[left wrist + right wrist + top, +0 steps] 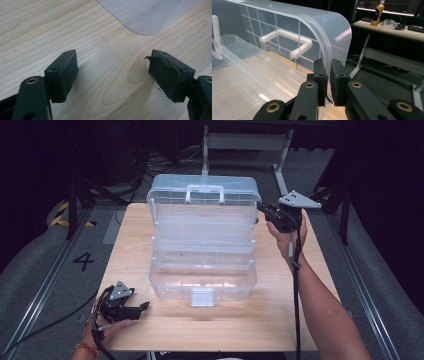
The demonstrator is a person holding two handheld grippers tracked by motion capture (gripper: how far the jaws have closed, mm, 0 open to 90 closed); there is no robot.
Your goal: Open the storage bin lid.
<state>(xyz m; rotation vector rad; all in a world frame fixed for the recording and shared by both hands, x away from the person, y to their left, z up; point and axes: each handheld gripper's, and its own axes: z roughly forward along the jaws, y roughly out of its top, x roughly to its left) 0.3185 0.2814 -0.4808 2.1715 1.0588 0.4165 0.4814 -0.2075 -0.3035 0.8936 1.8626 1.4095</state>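
A clear plastic storage box (202,282) stands open in the middle of the wooden table, its stepped trays spread out and its lid (204,200) raised at the back with a white handle (205,192). My right gripper (261,209) is shut on the lid's right edge; in the right gripper view its jaws pinch the curved rim of the lid (337,30) at my right gripper (328,80). My left gripper (144,306) rests near the table's front left corner, open with nothing between its fingers; my left gripper (112,72) hovers over bare wood just short of a box corner (147,15).
The table (280,320) has bare wood in front of and beside the box. Behind it stands a metal desk frame (245,145). In the right gripper view a desk with a yellow bottle (378,11) sits far off.
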